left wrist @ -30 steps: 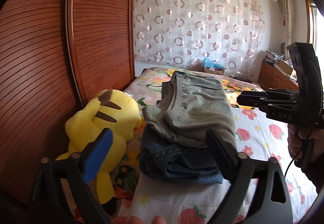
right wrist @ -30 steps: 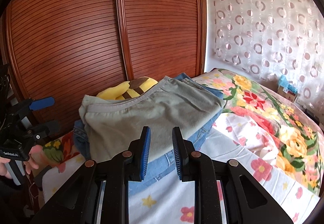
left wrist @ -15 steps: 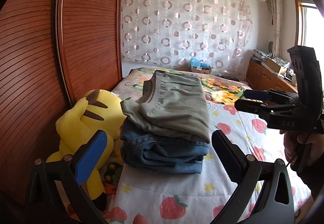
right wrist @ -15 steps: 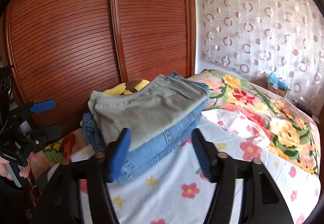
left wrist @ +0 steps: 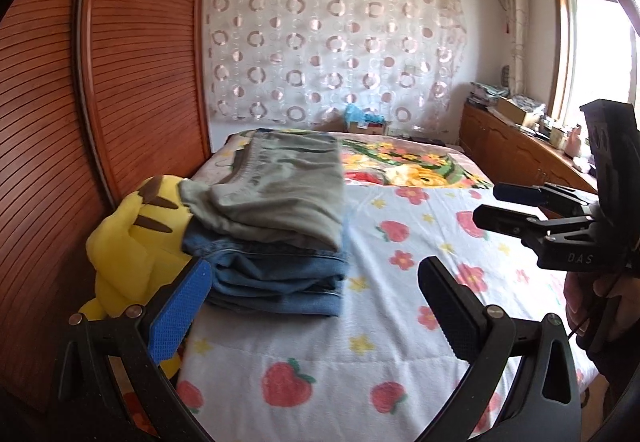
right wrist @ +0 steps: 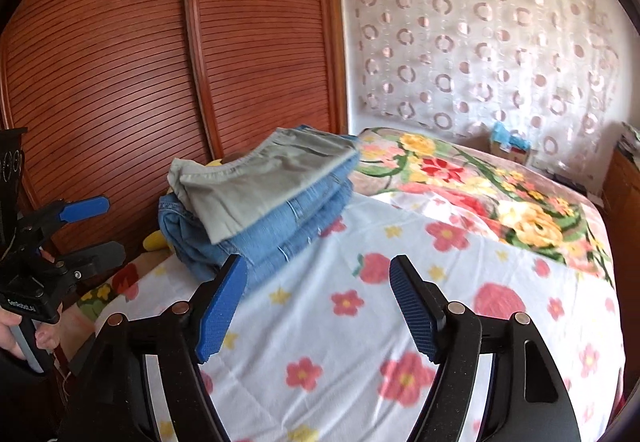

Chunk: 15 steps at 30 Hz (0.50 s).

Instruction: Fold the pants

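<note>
1. Left tool (left wrist: 312, 306) held above the near edge of the bed (left wrist: 400, 342), fingers spread wide apart, nothing between them.
2. Right tool (right wrist: 318, 306) likewise spread apart and empty, over bare flowered sheet; seen in the left view at the right edge (left wrist: 532, 210), clear of the clothes.
3. Folded grey pants (left wrist: 276, 190) lying on top of folded blue jeans (left wrist: 280, 278), the stack at the bed's left side, near the wooden wardrobe doors (left wrist: 140, 62).
4. Yellow plush toy (left wrist: 132, 238) touching the stack's left edge, wedged between clothes and wardrobe.
5. Broad open sheet right of the stack and toward the foot of the bed; flowered blanket (right wrist: 500, 194) beyond, circle-patterned curtain (left wrist: 332, 54) at the far wall.
6. Compared with a second ago: right tool closed almost together then, wide apart now; both tools pulled back from the stack, more sheet showing in front of the jeans; the stack itself unchanged.
</note>
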Motion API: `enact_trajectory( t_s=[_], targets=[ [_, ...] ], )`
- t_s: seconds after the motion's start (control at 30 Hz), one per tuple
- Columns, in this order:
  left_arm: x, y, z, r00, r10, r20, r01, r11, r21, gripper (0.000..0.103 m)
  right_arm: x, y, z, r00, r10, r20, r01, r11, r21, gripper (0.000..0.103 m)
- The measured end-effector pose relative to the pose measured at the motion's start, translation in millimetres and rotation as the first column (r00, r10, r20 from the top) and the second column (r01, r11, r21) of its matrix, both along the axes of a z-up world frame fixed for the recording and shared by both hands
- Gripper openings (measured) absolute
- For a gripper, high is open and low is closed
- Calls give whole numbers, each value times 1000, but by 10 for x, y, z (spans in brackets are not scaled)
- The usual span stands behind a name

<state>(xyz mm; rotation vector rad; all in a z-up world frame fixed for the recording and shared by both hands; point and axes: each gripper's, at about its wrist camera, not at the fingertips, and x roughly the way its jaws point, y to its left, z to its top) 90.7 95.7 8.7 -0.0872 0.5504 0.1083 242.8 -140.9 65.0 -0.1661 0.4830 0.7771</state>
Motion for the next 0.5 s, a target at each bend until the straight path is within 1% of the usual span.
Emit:
enact_trajectory(
  t_s=[0.33,0.5],
  targets=[
    [-75,-451,17,995,-103,8,103,995,6,103,-484,-392,-38,990,-138,2,138,990,20,77],
    [-144,-610,25,991,-133,4,133,991,8,103,-734,-570,-70,979,-204,5,204,979,32,82]
  ],
)
